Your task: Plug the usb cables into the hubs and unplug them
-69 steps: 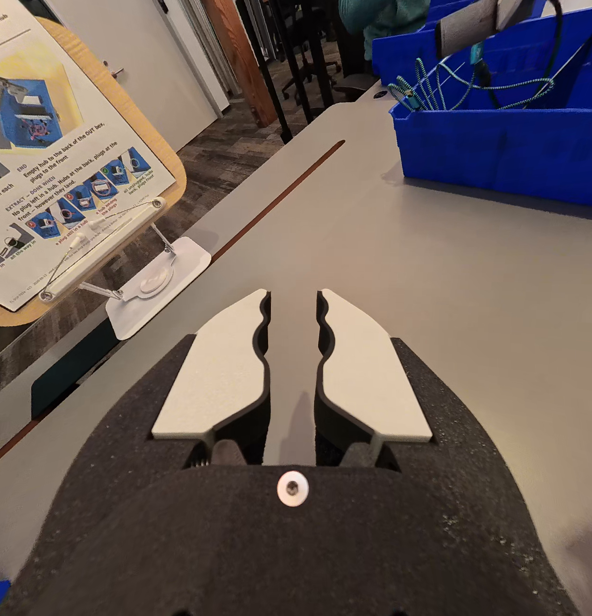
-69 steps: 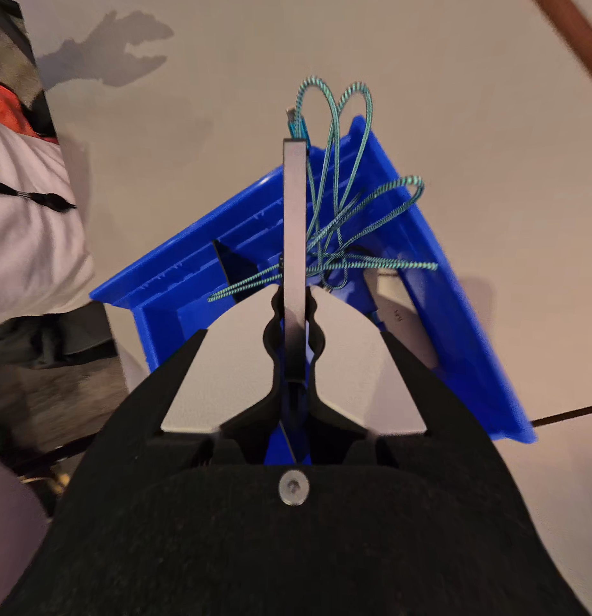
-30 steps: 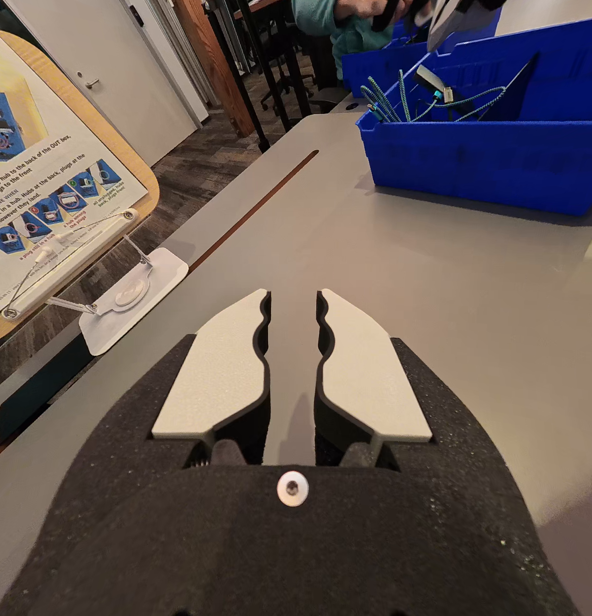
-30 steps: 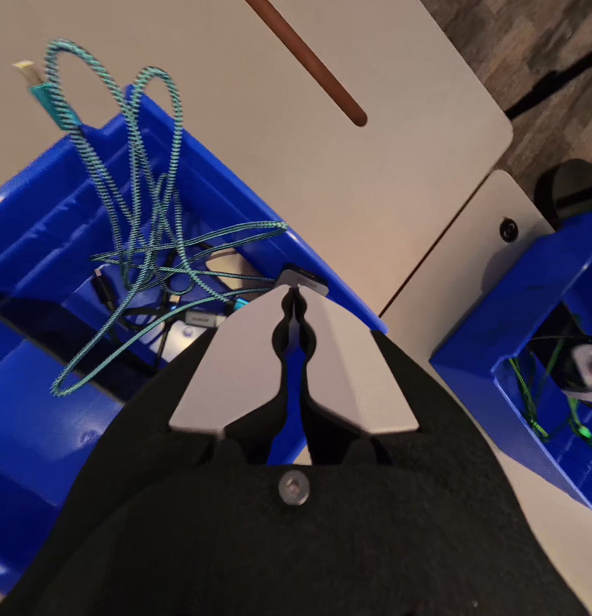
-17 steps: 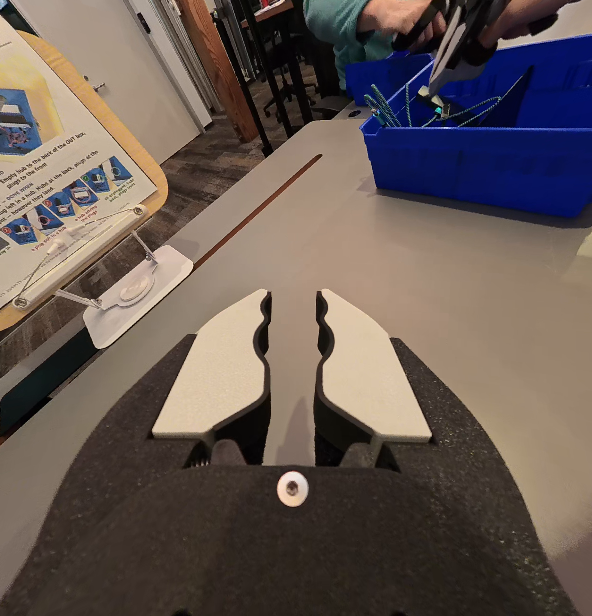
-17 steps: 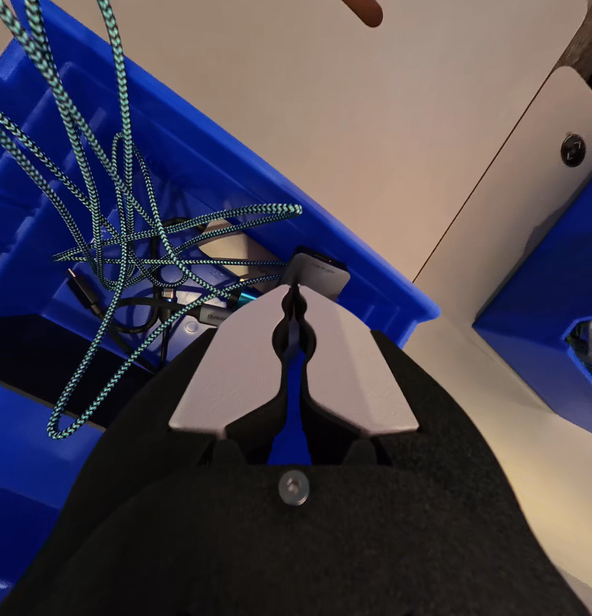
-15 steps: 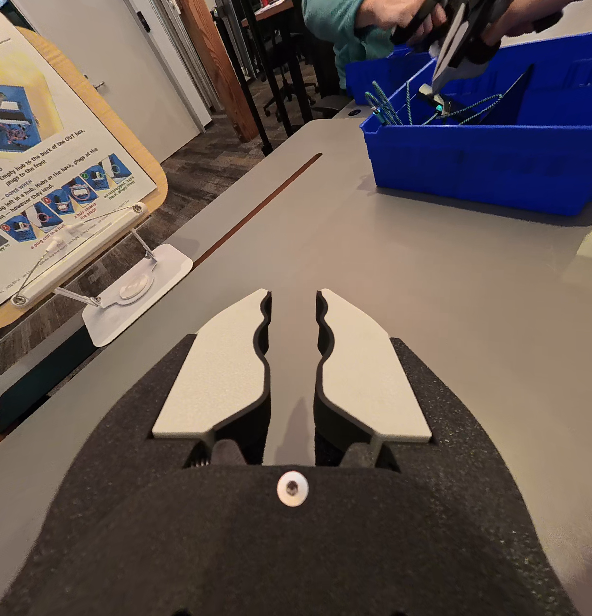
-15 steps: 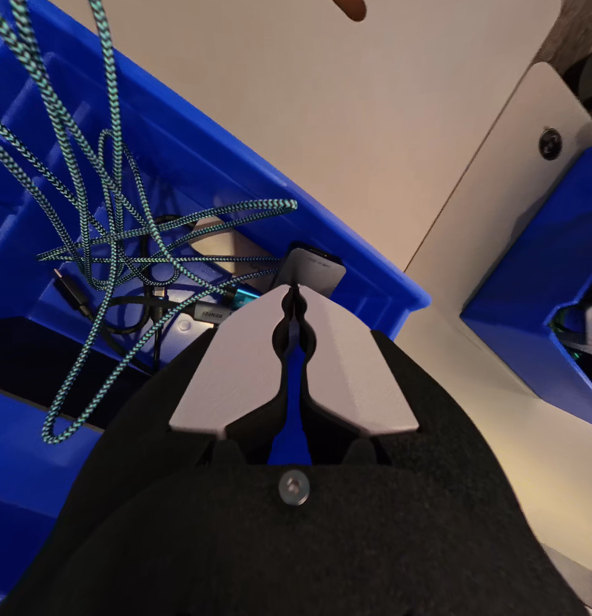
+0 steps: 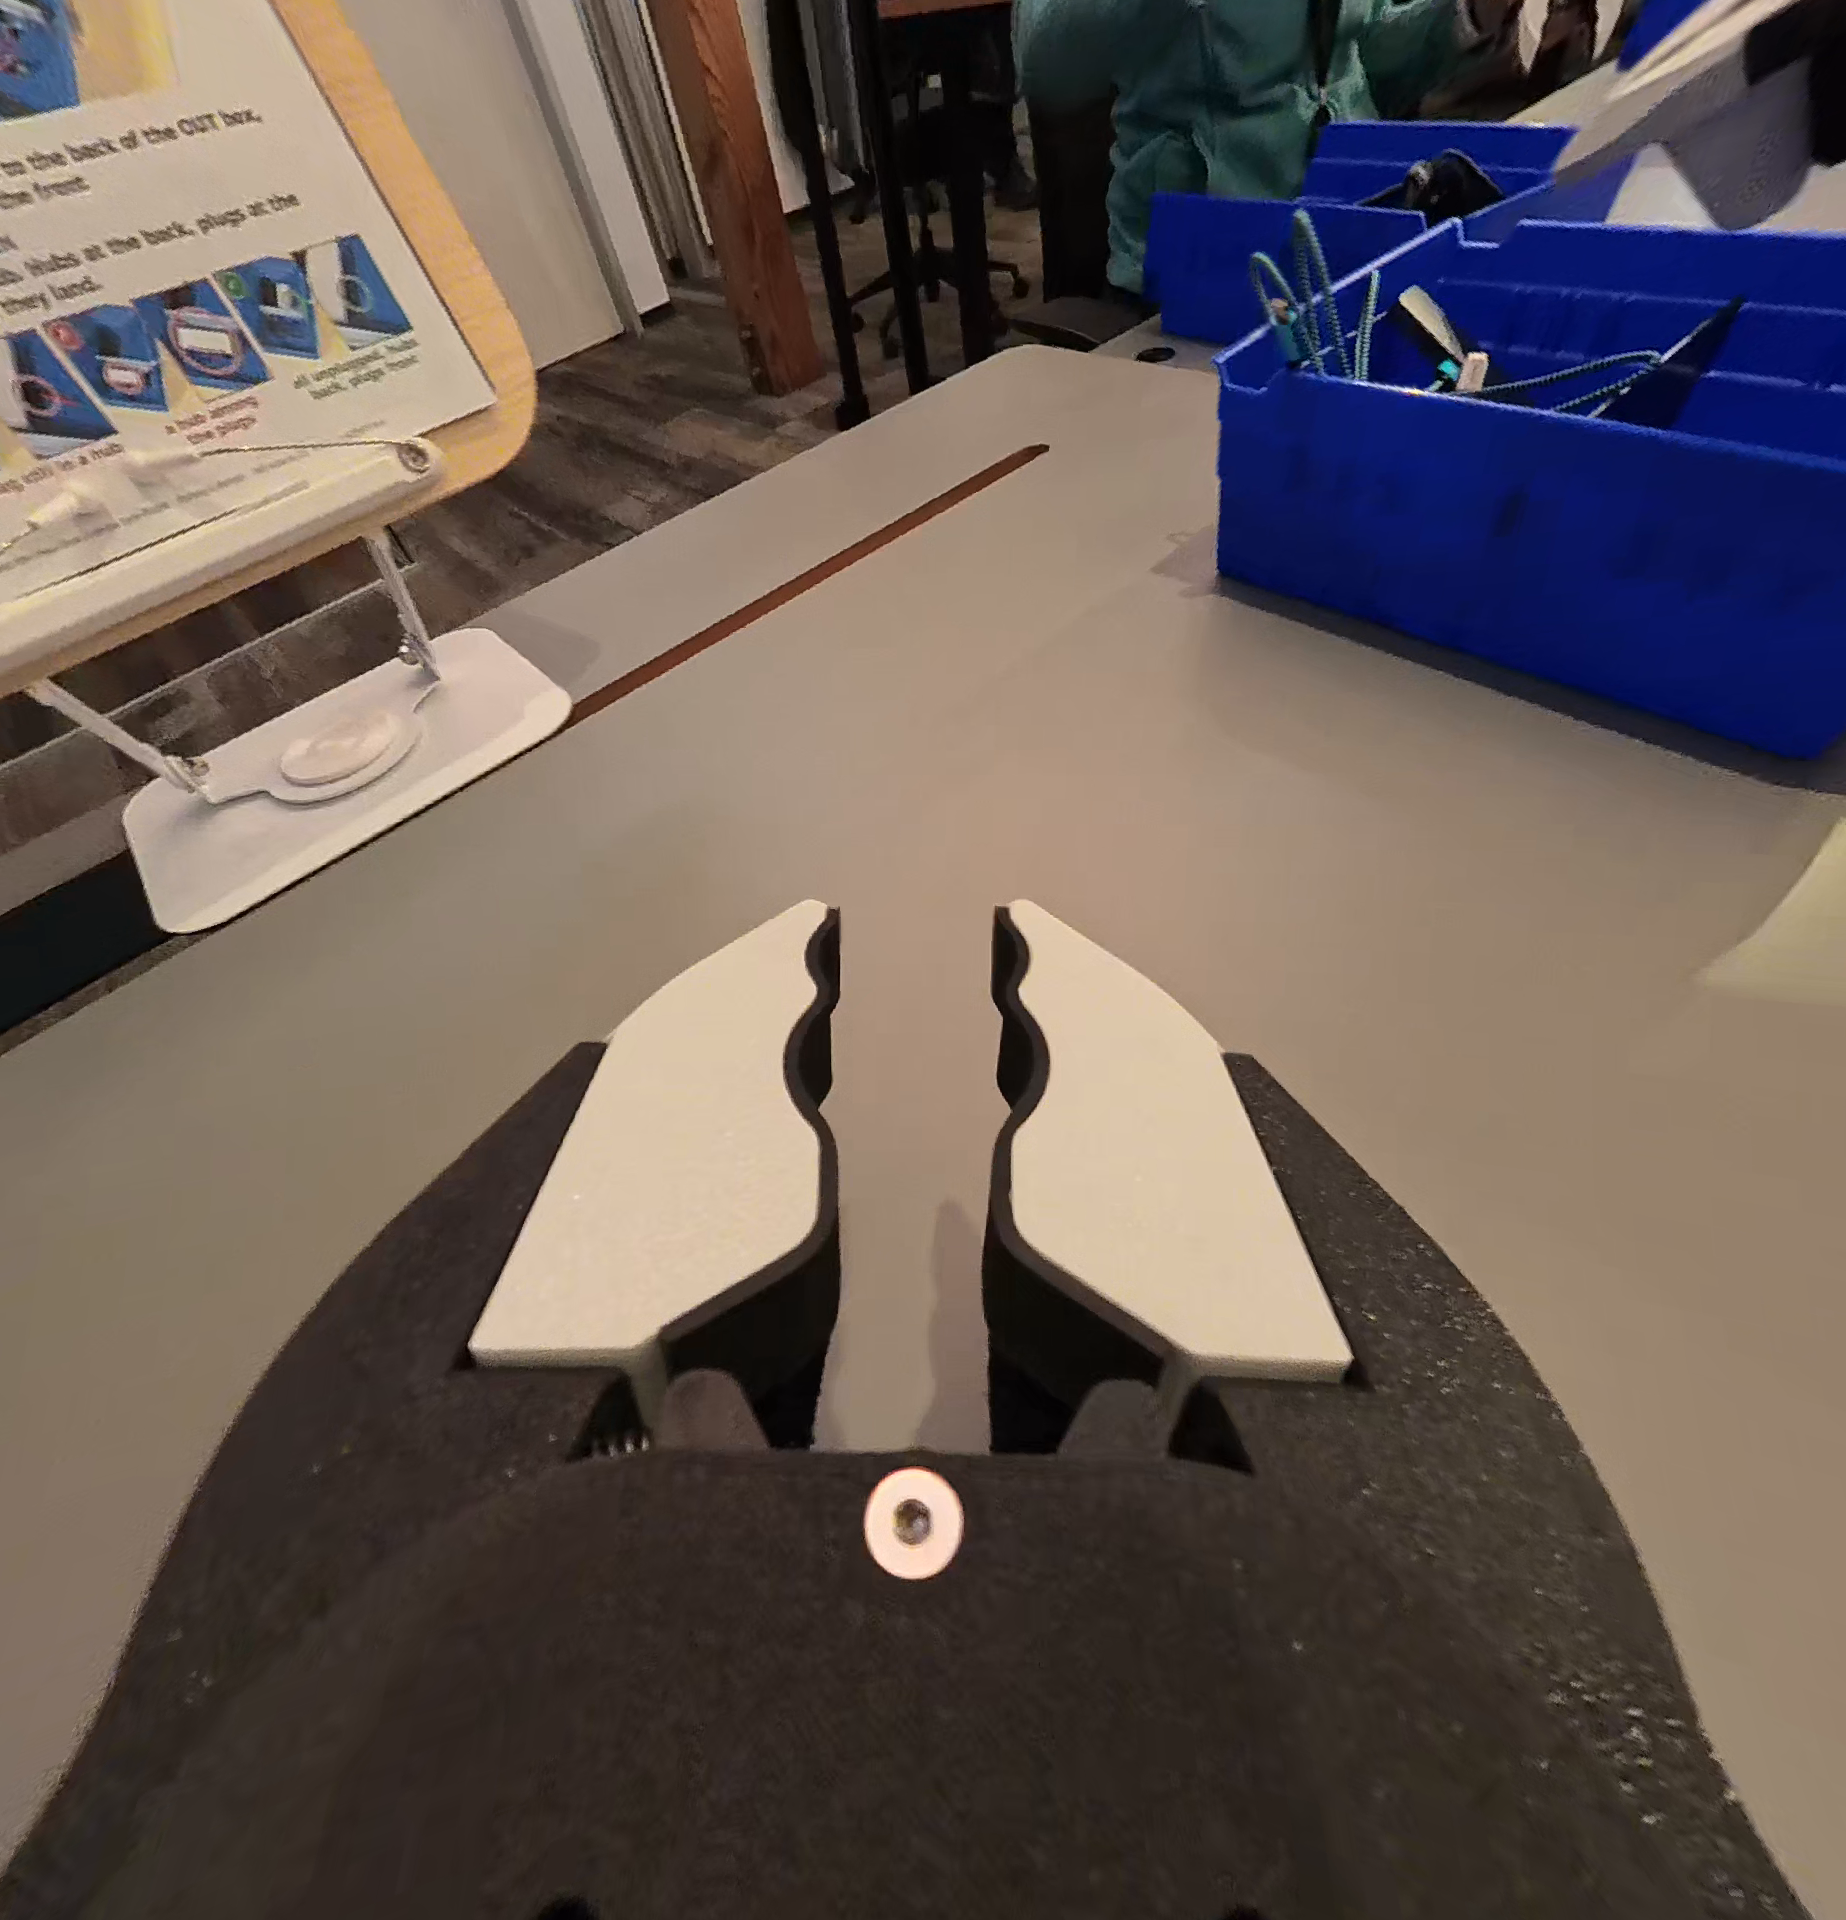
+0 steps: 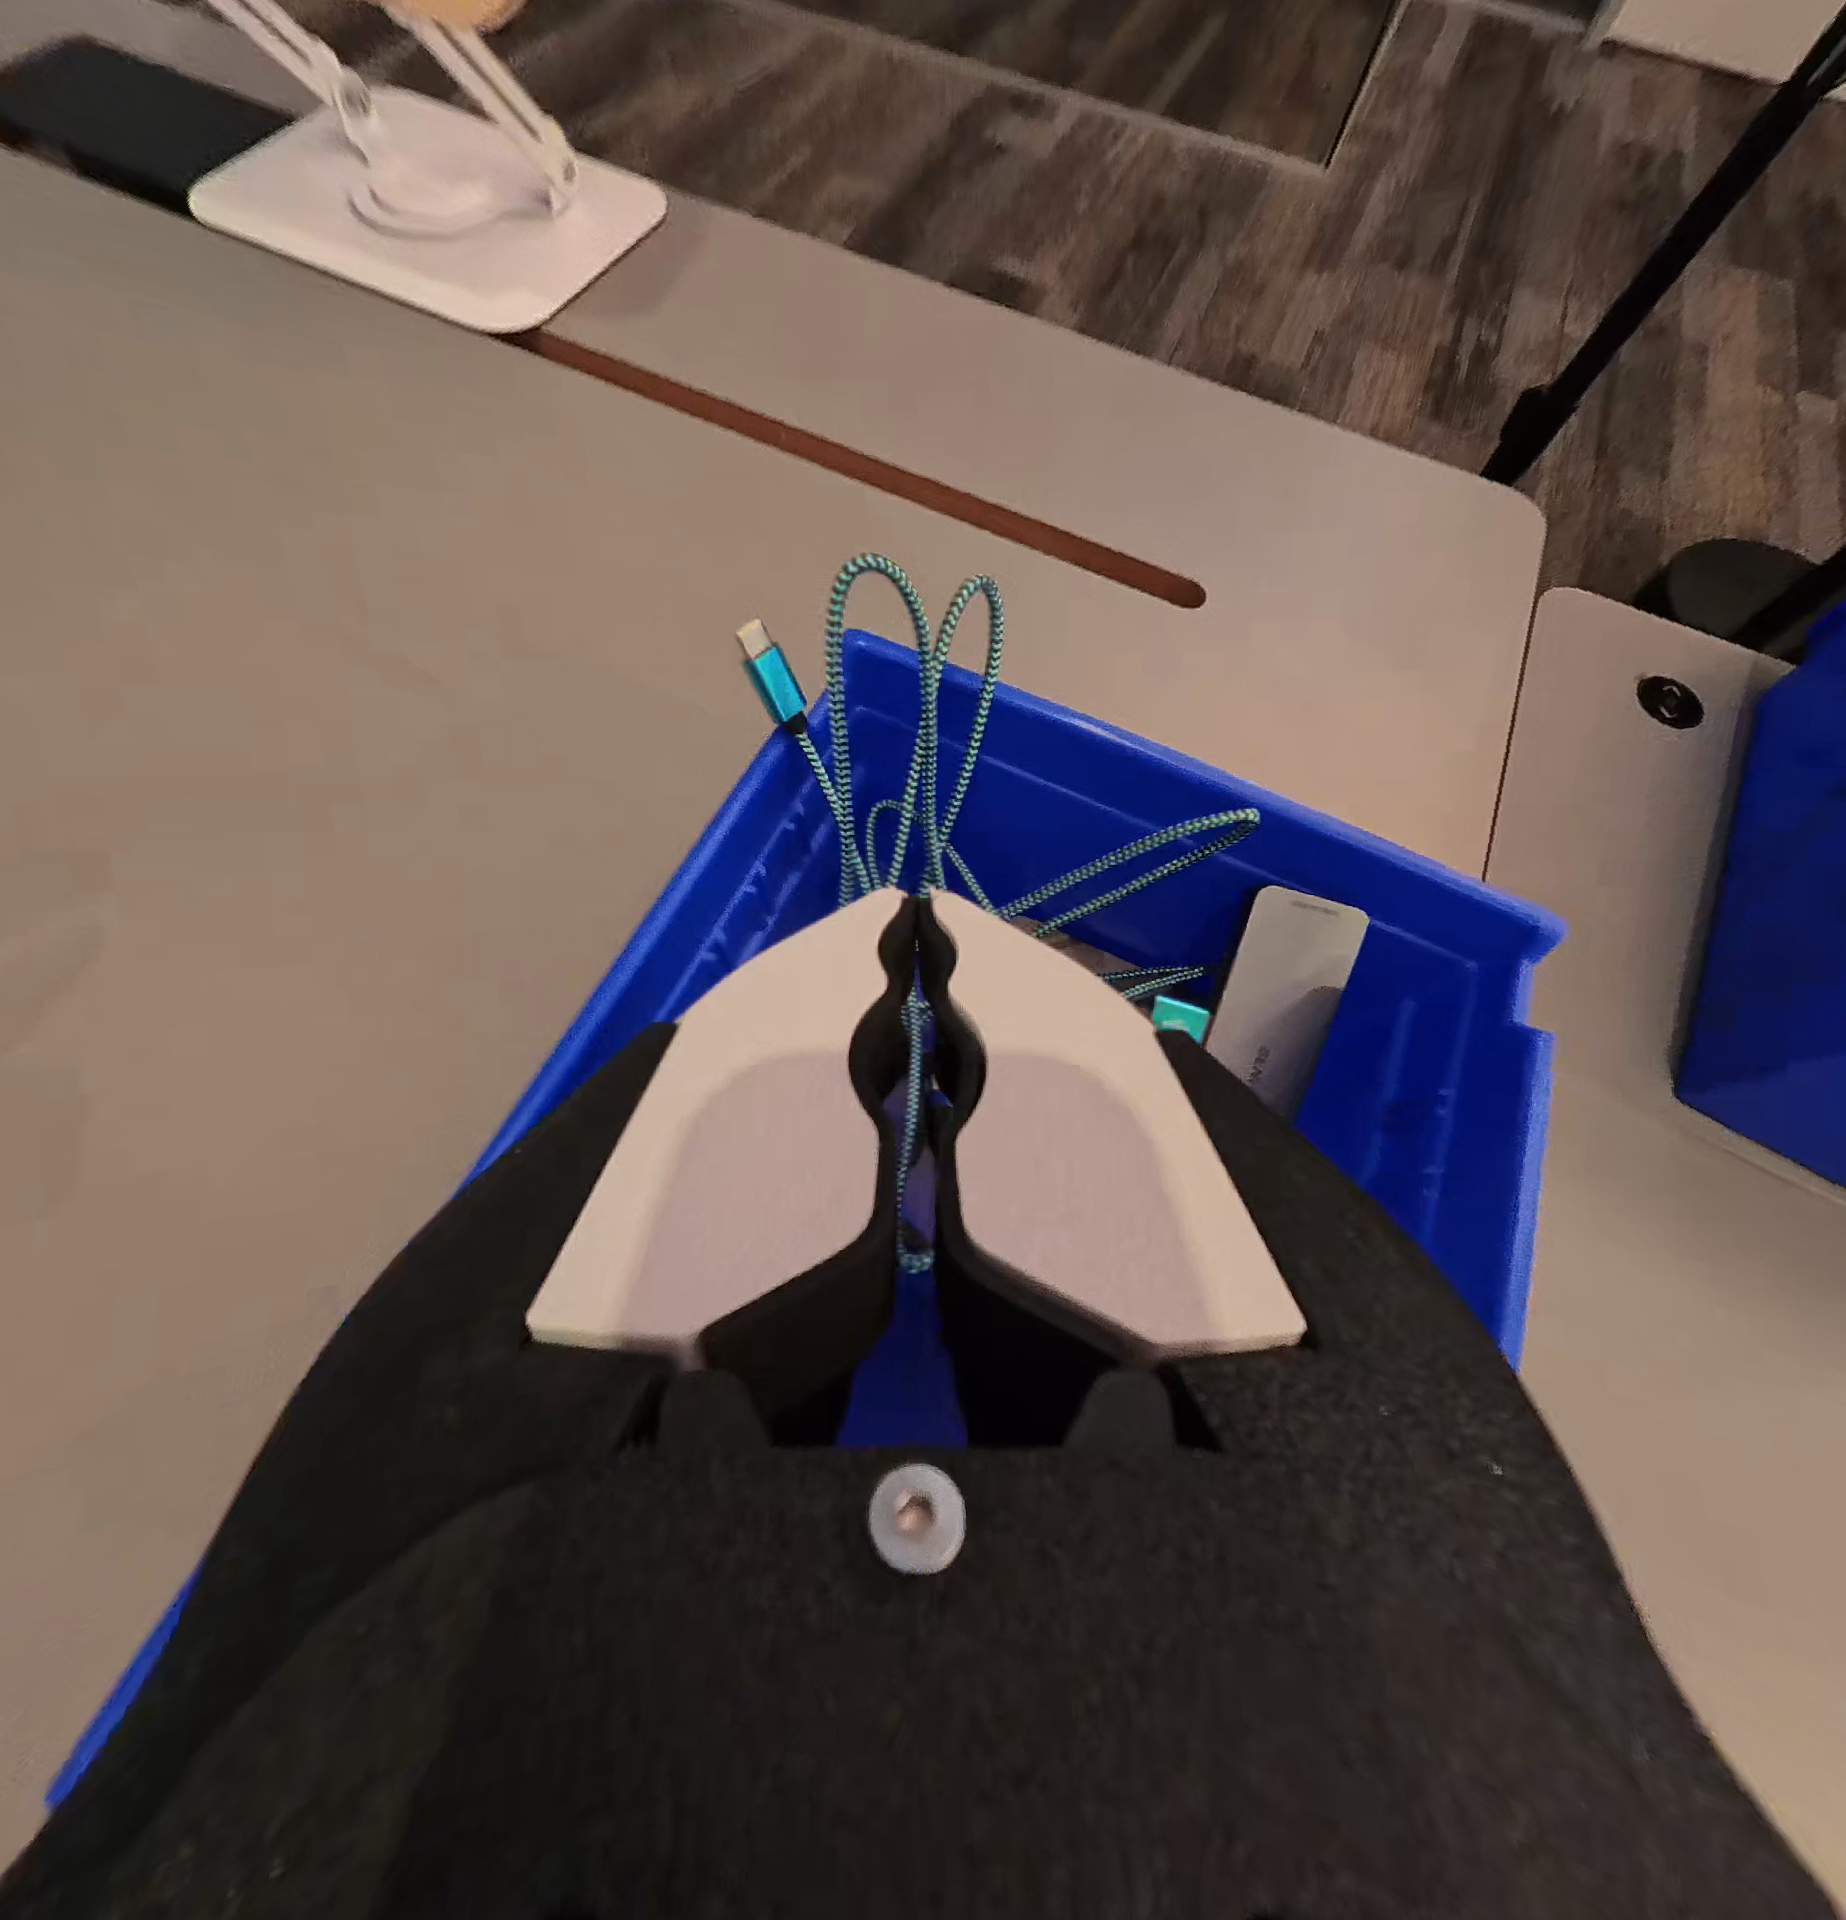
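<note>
Here the blue bin point(image 10: 1438, 1049) holds a hub point(image 10: 1283, 987); right claw point(image 10: 917, 914) pinches its braided cable point(image 10: 898, 707).

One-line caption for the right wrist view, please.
Right gripper, jaws shut on a teal braided cable, above a blue bin holding a grey hub.

A teal-and-black braided usb cable point(image 10: 917, 790) is pinched between the closed tips of the right claw point(image 10: 917, 914), looped upward beyond them, its teal plug point(image 10: 771, 677) raised ahead-left. A grey hub point(image 10: 1280, 997) is propped inside the blue bin point(image 10: 1459, 1122), right of the claw.
</note>
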Tool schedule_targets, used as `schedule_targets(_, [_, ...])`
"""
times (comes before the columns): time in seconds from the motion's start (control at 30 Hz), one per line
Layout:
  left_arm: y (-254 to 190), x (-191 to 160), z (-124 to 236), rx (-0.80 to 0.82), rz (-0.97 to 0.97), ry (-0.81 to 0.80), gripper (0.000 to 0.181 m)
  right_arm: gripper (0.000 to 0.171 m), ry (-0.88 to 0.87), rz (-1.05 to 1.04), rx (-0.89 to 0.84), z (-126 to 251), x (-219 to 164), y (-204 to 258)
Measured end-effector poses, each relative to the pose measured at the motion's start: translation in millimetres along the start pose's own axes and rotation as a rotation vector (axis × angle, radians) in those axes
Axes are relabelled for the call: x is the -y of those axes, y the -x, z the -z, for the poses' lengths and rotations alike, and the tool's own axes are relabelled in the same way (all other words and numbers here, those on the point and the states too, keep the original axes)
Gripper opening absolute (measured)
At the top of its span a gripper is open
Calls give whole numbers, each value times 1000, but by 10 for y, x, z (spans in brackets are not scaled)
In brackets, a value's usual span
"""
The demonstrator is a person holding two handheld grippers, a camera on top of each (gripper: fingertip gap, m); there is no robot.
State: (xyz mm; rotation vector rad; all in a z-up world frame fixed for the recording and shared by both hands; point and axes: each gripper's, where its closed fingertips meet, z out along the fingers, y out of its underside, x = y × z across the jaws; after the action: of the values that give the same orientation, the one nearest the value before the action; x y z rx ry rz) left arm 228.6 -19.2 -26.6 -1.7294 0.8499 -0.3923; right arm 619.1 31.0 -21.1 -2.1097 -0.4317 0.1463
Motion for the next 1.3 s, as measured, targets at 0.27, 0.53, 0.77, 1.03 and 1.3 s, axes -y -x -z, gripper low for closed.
schedule_targets(0.27, [353, -95, 92, 23, 42, -52, 32, 0, -141, 52, -159, 216, 48, 220])
schedule_targets(0.53, [655, -153, 271, 77, 46, -112, 31, 0, -243, -100, -113, 295, 124, 386])
schedule_targets(0.77, [831, -102, 404, 105, 69, -174, 32, 0, -304, -46, -258, 453, 192, 183])
schedule_targets(1.03, [1026, -154, 425, 148, 86, -168, 42, 0, -310, -58, -325, 636, 132, 13])
schedule_targets(1.3, [1030, -227, 443, 136, 87, -123, 43, 6, -315, -132, -229, 703, 73, -56])
